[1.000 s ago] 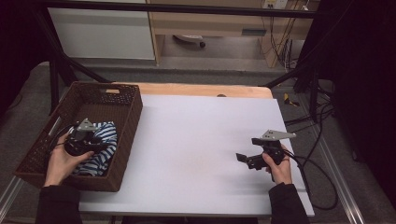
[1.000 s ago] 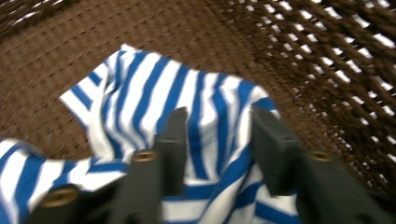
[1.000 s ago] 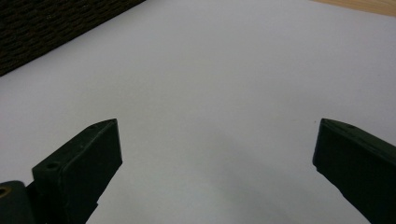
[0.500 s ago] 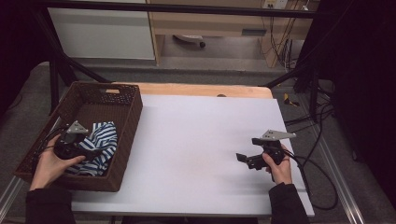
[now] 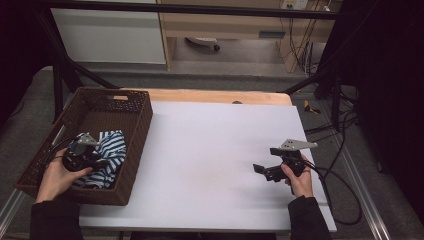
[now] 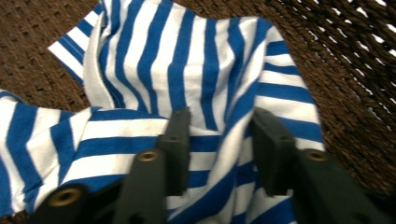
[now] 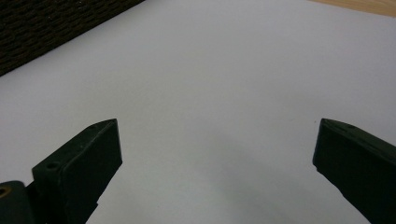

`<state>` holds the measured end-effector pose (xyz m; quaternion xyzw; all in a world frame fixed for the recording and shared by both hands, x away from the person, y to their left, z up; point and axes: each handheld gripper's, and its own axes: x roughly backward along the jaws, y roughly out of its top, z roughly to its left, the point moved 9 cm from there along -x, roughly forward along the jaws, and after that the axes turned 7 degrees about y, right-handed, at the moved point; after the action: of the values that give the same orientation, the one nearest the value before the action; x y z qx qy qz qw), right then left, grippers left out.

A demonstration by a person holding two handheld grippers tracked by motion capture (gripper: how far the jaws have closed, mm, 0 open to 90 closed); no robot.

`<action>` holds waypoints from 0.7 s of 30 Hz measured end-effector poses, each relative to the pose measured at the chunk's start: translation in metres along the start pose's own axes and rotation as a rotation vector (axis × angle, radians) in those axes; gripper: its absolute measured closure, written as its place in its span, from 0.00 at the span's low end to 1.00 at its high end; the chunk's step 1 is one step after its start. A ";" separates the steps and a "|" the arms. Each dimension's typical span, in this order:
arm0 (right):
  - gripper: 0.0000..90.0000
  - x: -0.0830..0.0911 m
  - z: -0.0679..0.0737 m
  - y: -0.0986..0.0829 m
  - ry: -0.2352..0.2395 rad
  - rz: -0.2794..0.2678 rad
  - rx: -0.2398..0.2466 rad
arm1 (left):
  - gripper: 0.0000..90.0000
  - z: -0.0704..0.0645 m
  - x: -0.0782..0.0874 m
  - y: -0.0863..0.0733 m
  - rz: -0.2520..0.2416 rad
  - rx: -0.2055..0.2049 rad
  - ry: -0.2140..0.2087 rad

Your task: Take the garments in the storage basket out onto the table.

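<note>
A blue-and-white striped cloth [image 5: 112, 147] lies crumpled in the near half of a dark brown wicker basket [image 5: 142, 125] at the table's left. My left gripper [image 5: 97, 160] is down inside the basket, on the cloth. In the left gripper view the jaws of this gripper [image 6: 224, 126] stand partly apart, straddling a raised fold of the striped cloth [image 6: 187, 60] without pinching it. My right gripper [image 5: 260, 170] rests low over the white table top [image 5: 215, 140] at the right, pointing left. Its jaws [image 7: 217, 149] are wide open with nothing between them.
The basket's woven wall [image 6: 355, 70] rises close behind the cloth. In the right gripper view the basket [image 7: 46, 28] shows at the far left. A wooden strip [image 5: 215, 96] borders the table's far edge. Cables [image 5: 345, 200] trail off the right side.
My left gripper drew back to the left over the basket, then came right and down onto the striped cloth. The right gripper has stayed in place.
</note>
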<state>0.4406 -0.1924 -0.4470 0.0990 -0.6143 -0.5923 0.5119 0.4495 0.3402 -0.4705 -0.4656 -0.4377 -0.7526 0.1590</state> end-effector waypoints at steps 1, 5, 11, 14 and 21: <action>0.02 0.000 0.000 0.000 0.000 0.000 0.003 | 0.78 0.000 0.000 0.000 0.001 0.000 -0.001; 0.02 0.000 0.000 0.000 0.000 0.000 0.003 | 0.88 0.000 0.000 0.000 0.003 0.003 -0.009; 0.02 0.000 -0.001 0.000 -0.002 0.000 -0.001 | 0.95 0.001 0.004 0.003 -0.036 0.026 -0.018; 0.02 0.000 -0.001 0.000 -0.002 -0.001 0.002 | 0.95 0.002 0.008 0.007 -0.076 0.039 -0.019; 0.02 0.000 -0.001 0.000 -0.002 -0.001 0.000 | 0.95 0.008 0.023 0.020 -0.164 0.117 -0.004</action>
<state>0.4413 -0.1927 -0.4475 0.0987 -0.6148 -0.5927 0.5109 0.4554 0.3389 -0.4396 -0.4195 -0.5178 -0.7354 0.1227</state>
